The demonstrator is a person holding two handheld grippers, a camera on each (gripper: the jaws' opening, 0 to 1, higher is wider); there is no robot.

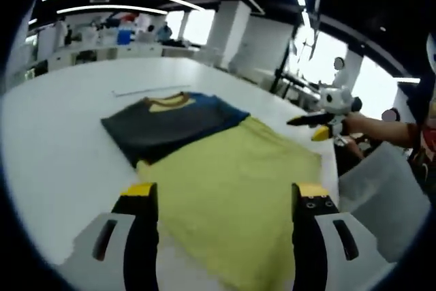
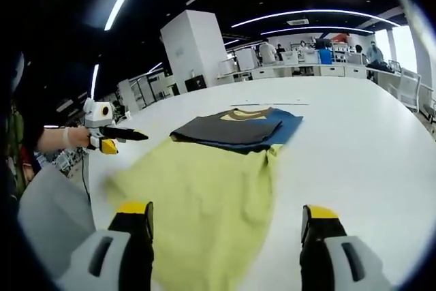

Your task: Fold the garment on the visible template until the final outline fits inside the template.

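Yellow cloth T-shirt, upper part folded dark: mid-fold on white surface. My left hand-held gripper and right hand-held gripper both wide, empty; next I grip the hem.

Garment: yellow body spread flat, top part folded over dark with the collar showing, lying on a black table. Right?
Not quite. The table is white, not black, as the right gripper view shows. The rest holds: the garment has its yellow body spread flat and its dark top part folded over, collar showing.

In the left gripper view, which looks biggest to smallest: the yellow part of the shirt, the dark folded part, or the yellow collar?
As they look in that view:
1. yellow part of the shirt, though it lies nearest the camera, which enlarges it
2. dark folded part
3. yellow collar, by far the smallest
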